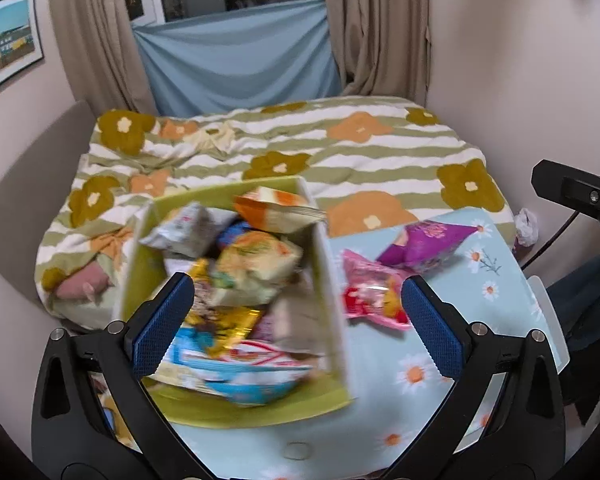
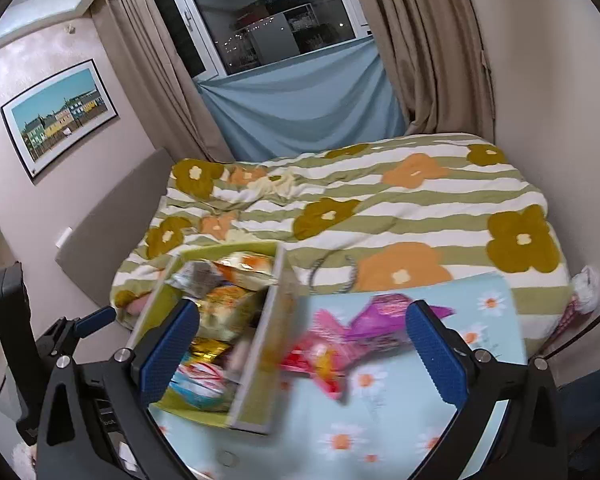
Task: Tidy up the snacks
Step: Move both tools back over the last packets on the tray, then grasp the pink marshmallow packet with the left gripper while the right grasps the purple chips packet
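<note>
A green-lined open box (image 1: pixel 332 280) stands on a small table with a light blue daisy cloth (image 1: pixel 440 400) and holds several snack packets, among them a yellow-green one (image 1: pixel 256 268). A pink packet (image 1: pixel 374 294) and a purple packet (image 1: pixel 424 244) lie on the cloth to the right of the box. My left gripper (image 1: pixel 296 328) is open and empty above the box's near right side. My right gripper (image 2: pixel 304 352) is open and empty above the box wall (image 2: pixel 260 344), near the pink packet (image 2: pixel 324 344) and the purple packet (image 2: pixel 380 316).
A bed with a striped flower duvet (image 1: pixel 300 148) lies behind the table. Walls stand close on both sides, with curtains and a window at the back. The left gripper's body (image 2: pixel 52 344) shows at the left of the right wrist view.
</note>
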A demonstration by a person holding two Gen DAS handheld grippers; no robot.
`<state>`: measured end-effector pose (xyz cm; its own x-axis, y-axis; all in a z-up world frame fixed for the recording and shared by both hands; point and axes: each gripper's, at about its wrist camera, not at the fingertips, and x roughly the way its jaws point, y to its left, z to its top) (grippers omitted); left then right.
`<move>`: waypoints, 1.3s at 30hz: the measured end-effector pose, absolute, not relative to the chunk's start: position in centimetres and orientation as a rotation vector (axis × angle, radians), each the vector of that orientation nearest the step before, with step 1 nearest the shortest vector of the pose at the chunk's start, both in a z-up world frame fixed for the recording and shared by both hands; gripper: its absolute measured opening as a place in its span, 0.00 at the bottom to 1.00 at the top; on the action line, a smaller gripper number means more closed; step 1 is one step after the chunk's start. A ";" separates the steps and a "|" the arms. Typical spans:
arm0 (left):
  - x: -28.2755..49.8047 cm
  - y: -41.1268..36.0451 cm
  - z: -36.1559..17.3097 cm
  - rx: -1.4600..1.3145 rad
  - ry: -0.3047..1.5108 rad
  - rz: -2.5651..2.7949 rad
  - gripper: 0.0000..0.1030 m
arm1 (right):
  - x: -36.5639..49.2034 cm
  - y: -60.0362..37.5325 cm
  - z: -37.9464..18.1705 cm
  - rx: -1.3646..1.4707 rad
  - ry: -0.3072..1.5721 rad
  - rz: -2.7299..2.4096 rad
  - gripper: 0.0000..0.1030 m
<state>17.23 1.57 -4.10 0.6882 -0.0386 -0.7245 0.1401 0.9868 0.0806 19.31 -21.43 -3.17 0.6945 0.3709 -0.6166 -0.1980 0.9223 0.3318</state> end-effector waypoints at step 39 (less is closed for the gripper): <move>27.9 -11.6 -22.8 0.367 1.054 0.071 1.00 | 39.0 -24.2 -23.6 0.093 1.354 0.520 0.96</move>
<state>27.91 -11.59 -22.84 0.4974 0.2309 -0.8362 0.1173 0.9372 0.3286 38.96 -24.18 -23.59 0.1211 0.4080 -0.9049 -0.3028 0.8834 0.3578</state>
